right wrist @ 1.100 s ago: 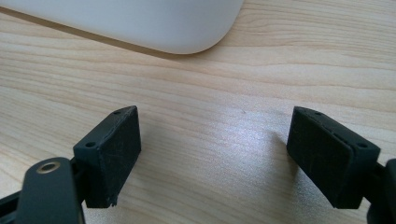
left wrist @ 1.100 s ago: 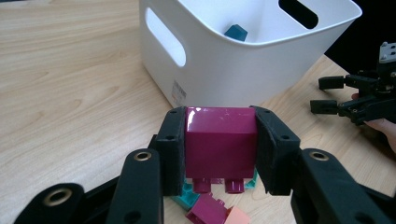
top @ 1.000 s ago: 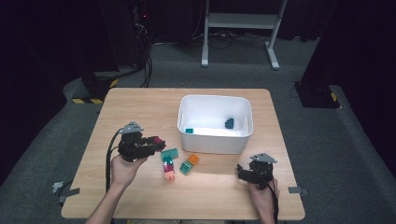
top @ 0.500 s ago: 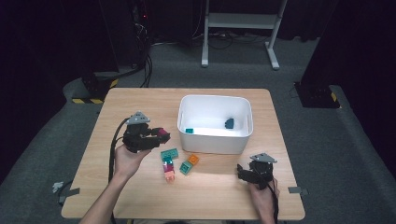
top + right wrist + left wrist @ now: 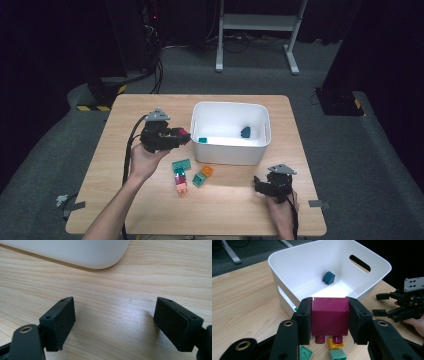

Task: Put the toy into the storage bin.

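Observation:
My left gripper [image 5: 181, 135] is shut on a magenta block [image 5: 330, 316], held in the air just left of the white bin [image 5: 202, 150], with the block's studs pointing down. The same magenta block [image 5: 183, 133] shows at the jaw tips in the high view. Inside the white bin [image 5: 294, 270] lie a dark teal block [image 5: 328, 277] and a small teal block [image 5: 202, 140]. My right gripper [image 5: 258, 185] rests low on the table near the front right, open, with bare wood between its pads [image 5: 60, 320].
Loose blocks lie on the table in front of the bin: a teal plate [image 5: 181, 164], a pink and red stack [image 5: 180, 182], a green block [image 5: 200, 179] and an orange one [image 5: 206, 171]. The bin's near corner [image 5: 100, 257] stands just ahead of the right gripper.
My left gripper has lifted the magenta block off the table and carried it up and right toward the bin's left wall. The right gripper has stayed where it was.

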Action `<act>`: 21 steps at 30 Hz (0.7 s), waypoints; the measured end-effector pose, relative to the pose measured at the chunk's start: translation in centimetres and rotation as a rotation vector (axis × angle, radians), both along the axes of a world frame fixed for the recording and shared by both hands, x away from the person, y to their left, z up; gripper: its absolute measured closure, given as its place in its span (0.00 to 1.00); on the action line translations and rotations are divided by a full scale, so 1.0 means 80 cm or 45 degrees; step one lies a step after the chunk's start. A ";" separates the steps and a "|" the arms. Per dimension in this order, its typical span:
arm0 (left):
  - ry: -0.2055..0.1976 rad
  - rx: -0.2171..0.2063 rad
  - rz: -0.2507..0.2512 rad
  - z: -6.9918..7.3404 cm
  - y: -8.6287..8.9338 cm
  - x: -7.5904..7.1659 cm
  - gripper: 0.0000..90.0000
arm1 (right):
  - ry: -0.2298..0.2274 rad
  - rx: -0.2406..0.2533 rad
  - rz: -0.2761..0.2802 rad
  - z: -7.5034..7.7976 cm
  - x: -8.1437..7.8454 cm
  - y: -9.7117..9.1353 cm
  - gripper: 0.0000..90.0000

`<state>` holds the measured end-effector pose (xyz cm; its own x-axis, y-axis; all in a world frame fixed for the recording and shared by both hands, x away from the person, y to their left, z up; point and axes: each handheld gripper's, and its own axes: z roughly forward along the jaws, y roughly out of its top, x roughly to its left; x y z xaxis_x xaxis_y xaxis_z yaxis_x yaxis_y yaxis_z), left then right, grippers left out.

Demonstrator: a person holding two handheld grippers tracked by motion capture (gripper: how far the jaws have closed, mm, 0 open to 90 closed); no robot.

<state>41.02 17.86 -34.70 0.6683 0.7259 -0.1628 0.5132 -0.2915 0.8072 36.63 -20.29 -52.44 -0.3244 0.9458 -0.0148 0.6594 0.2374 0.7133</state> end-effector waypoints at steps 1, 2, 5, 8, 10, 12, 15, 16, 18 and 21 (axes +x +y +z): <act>0.001 -0.004 -0.007 0.001 -0.002 0.002 0.65 | 0.000 0.000 0.000 0.000 0.000 0.000 0.19; 0.004 -0.009 -0.012 0.002 -0.004 0.004 0.65 | 0.000 0.000 0.000 0.000 0.000 0.000 0.19; 0.007 -0.001 -0.022 0.005 -0.010 0.009 0.65 | 0.000 0.000 0.000 0.000 0.000 0.000 0.19; 0.011 0.001 -0.032 0.008 -0.015 0.014 0.65 | 0.001 0.002 -0.001 0.000 0.000 0.000 0.19; 0.008 -0.006 -0.036 0.010 -0.018 0.017 0.65 | 0.000 0.000 0.000 0.000 0.000 0.000 0.19; 0.012 -0.004 -0.041 0.012 -0.021 0.019 0.65 | 0.002 0.001 -0.001 0.000 0.000 0.000 0.19; 0.010 0.001 -0.048 0.015 -0.027 0.023 0.65 | 0.001 0.001 -0.001 0.000 0.000 0.000 0.19; 0.010 0.002 -0.050 0.016 -0.028 0.025 0.65 | 0.001 0.001 -0.001 0.000 0.000 0.000 0.19; 0.005 -0.001 -0.053 0.018 -0.031 0.028 0.65 | 0.001 0.001 0.000 0.000 0.000 0.000 0.19; 0.005 -0.005 -0.056 0.021 -0.036 0.033 0.65 | 0.000 0.000 0.000 0.000 0.000 0.000 0.19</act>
